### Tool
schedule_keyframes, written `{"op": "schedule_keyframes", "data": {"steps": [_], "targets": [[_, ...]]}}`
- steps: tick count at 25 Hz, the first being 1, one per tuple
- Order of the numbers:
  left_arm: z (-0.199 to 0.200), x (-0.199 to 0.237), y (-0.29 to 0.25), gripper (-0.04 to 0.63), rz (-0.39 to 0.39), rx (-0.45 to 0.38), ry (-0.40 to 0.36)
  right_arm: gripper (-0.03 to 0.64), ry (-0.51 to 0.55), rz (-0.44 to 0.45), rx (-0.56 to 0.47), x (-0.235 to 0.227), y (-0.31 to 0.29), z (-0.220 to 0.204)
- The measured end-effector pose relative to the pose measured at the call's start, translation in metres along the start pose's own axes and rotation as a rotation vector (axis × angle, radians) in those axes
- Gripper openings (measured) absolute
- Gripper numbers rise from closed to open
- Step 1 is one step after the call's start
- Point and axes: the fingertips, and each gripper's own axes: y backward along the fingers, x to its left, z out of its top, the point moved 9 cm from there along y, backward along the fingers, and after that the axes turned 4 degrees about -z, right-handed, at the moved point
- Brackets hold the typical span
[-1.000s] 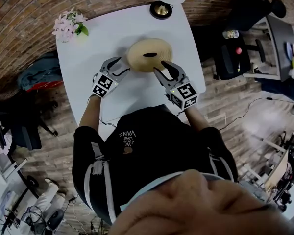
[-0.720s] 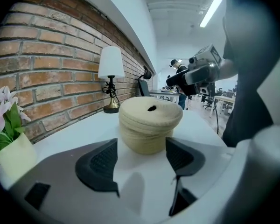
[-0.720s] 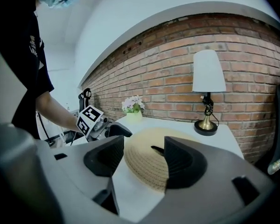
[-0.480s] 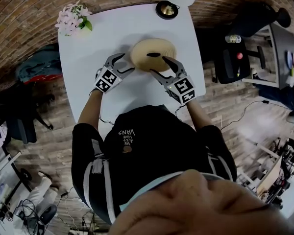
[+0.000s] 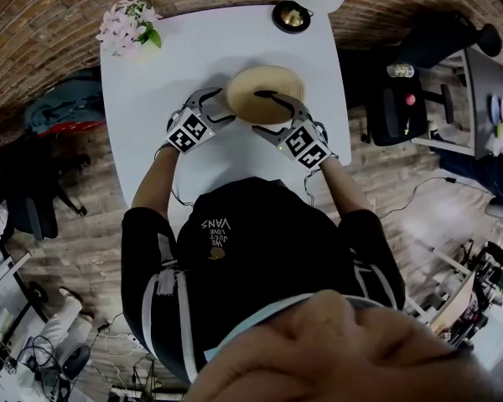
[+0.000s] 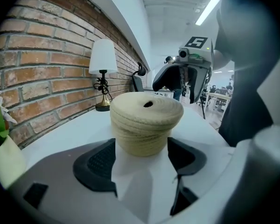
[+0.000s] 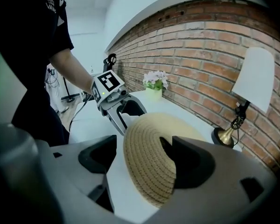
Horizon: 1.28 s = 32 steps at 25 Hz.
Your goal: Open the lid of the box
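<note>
A round woven straw box with a hole in its lid stands on the white table. My left gripper is at its left side. In the left gripper view the box stands just beyond the left gripper, whose jaws have just been opening and are spread wider than the box's base. My right gripper reaches in from the right. Its jaws have also just been opening and straddle the lid's rim, one jaw over the top by the hole, the other outside and apart from the rim.
A brass-footed lamp stands at the table's far edge, and a pot of pink flowers at the far left corner. A brick wall runs behind the table. Office chairs and a desk are off to the right.
The right gripper has rolled, dropped and moved in over the box, its jaws spreading wide around the lid's rim. The left gripper's jaws have widened, with the hand nearly still.
</note>
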Motion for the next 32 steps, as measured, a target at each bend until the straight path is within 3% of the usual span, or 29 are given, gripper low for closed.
{"op": "schedule_keyframes", "data": {"steps": [21, 32], "targets": [[-0.003, 0.007, -0.022, 0.339, -0.051, 0.028, -0.062, 0.344, 0.306, 0.2, 0.42, -0.007, -0.039, 0.002], [-0.003, 0.006, -0.024, 0.339, -0.036, 0.019, -0.047, 0.344, 0.358, 0.218, 0.482, -0.002, -0.056, 0.0]]}}
